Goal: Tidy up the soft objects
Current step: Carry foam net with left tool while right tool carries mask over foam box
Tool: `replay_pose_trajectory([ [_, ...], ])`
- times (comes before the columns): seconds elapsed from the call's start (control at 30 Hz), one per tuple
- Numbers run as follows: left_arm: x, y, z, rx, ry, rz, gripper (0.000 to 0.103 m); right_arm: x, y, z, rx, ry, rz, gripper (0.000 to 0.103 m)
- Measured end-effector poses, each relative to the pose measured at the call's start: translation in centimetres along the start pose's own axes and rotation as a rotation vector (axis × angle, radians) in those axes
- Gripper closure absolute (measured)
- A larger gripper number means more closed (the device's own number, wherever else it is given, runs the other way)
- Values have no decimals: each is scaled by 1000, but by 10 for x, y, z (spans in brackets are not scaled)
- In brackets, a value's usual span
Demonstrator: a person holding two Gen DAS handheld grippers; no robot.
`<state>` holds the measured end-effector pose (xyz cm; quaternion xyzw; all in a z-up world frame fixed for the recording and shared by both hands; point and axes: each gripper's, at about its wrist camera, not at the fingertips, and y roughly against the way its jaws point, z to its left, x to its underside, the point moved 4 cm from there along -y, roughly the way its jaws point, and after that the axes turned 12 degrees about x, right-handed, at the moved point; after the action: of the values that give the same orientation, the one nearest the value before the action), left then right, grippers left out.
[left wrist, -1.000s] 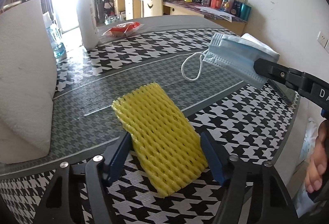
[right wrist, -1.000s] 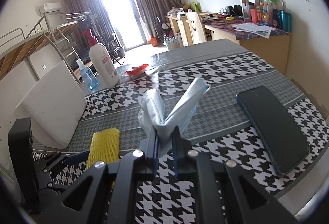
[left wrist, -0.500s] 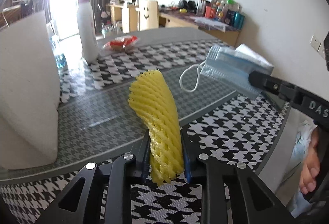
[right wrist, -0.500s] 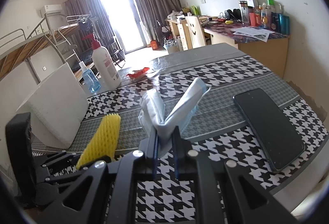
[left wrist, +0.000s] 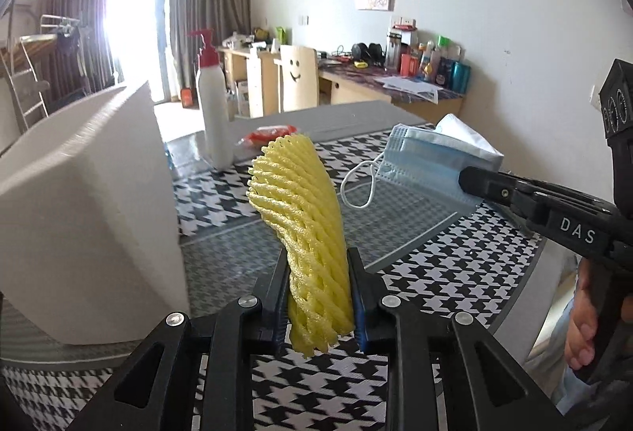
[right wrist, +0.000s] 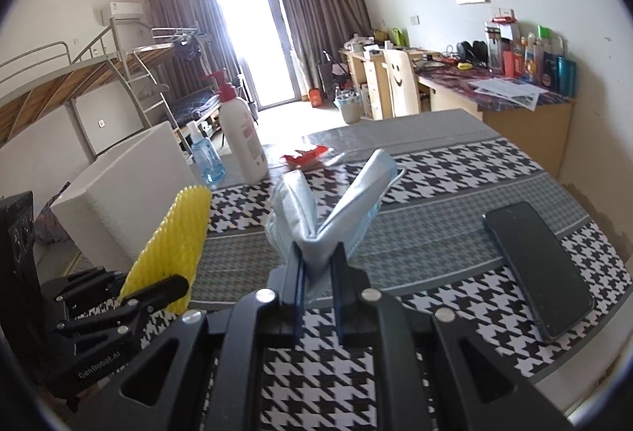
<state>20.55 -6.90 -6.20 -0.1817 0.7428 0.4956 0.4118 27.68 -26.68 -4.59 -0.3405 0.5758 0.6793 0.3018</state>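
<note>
A yellow foam net sleeve (left wrist: 304, 229) stands squeezed upright between the blue pads of my left gripper (left wrist: 318, 296), lifted off the houndstooth table (left wrist: 435, 273). The sleeve (right wrist: 174, 237) also shows at the left of the right wrist view, held by the left gripper (right wrist: 158, 292). My right gripper (right wrist: 316, 265) is shut on a folded stack of light blue face masks (right wrist: 336, 209), also off the table. In the left wrist view the masks (left wrist: 427, 158) hang from the right gripper (left wrist: 470, 182), an ear loop dangling.
A white foam block (left wrist: 87, 209) stands at the left. Behind it are a white pump bottle (left wrist: 211, 114), a small blue bottle (right wrist: 205, 158) and a red wrapper (left wrist: 269, 134). A black phone (right wrist: 534, 265) lies at the table's right. A hand (left wrist: 585, 328) grips the right handle.
The left jaws closed on the yellow sleeve, which was lying flat, and lifted it upright off the table. The right gripper rose slightly with the masks.
</note>
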Motion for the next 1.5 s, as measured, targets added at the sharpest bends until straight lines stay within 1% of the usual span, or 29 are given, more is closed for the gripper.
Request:
replay_pose_trajectory([
  [0.13,-3,15,1,-2,-22,-31,76,-5,3,8,-6,1,-21,88],
  [0.4,-13,38,9,-37,-40,-87,76,-16,7,19,-22,7,-58,88],
  [0.67,-30,58,13,-37,-55,-155,76,-26,11,25,-27,19,-92,88],
  [1.0,-44,66,21,-84,-60,-194,76,-42,14,37,-34,47,-123,88],
  [1.3,-57,75,36,-137,-40,-228,76,-52,14,49,-73,65,-153,88],
  [1.5,-62,82,39,-142,-39,-253,76,-59,12,57,-96,86,-162,88],
])
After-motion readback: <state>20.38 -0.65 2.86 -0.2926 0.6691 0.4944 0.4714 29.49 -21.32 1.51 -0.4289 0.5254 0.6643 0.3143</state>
